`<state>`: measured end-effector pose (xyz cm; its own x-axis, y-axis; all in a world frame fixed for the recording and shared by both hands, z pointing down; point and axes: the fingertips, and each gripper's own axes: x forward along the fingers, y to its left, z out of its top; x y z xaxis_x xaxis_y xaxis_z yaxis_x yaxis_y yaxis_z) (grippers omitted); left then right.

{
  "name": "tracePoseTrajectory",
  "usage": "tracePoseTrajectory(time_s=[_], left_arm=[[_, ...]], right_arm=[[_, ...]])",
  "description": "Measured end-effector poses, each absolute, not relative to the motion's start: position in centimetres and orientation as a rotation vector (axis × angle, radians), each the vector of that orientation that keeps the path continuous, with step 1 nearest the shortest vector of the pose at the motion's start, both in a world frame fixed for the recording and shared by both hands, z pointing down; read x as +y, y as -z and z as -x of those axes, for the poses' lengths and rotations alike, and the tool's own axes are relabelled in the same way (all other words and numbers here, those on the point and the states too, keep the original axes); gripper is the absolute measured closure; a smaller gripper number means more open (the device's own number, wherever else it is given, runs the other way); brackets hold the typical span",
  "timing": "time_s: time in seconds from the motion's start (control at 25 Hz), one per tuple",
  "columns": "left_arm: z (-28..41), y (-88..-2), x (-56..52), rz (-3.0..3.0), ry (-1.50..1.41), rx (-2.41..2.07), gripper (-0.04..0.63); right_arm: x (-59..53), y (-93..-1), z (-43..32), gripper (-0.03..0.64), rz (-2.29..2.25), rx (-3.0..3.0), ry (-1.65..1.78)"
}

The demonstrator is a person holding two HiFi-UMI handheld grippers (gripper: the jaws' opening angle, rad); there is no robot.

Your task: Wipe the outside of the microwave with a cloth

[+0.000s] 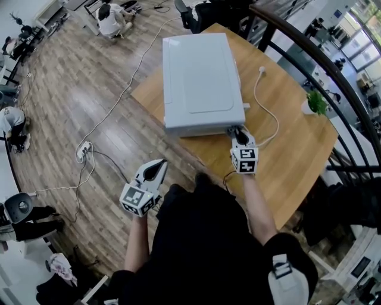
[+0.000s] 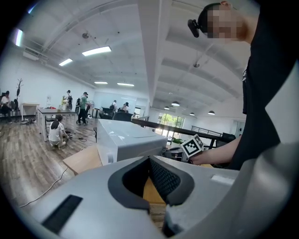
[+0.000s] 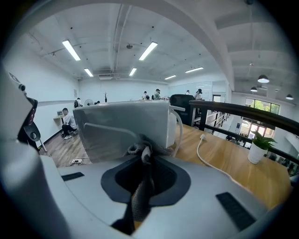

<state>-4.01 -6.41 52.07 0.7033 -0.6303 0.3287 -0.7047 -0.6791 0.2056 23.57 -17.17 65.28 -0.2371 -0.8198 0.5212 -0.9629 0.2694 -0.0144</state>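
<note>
A white microwave [image 1: 199, 77] stands on the wooden table [image 1: 297, 155], its door face towards me. My right gripper [image 1: 237, 132] is at the microwave's near lower right corner, shut on a grey cloth [image 3: 139, 193]. In the right gripper view the cloth bunches at the jaw tips of the right gripper [image 3: 144, 156], against the microwave's [image 3: 121, 126] door face. My left gripper [image 1: 158, 170] hangs off the table's near left edge above the floor, its jaws together and holding nothing. The left gripper view shows the left gripper [image 2: 150, 161], the microwave [image 2: 126, 137] ahead and the right gripper's marker cube [image 2: 191, 146].
The microwave's white power cable [image 1: 265, 107] loops over the table to its right. A small potted plant [image 1: 314, 104] stands at the table's far right by a dark railing [image 1: 309, 65]. On the wooden floor lie a power strip [image 1: 83, 150] and cords; people sit farther off [image 1: 110, 18].
</note>
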Motion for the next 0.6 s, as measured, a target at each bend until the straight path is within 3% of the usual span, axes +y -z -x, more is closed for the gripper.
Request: tracePoseTrajectory(time_s=[0.6], left_arm=[[4.8, -52.5, -5.2, -2.571, -0.31, -1.091, 0.595]], right_arm=[[-17.1, -65.2, -16.9, 0.584, -1.424, -2.28, -0.459]])
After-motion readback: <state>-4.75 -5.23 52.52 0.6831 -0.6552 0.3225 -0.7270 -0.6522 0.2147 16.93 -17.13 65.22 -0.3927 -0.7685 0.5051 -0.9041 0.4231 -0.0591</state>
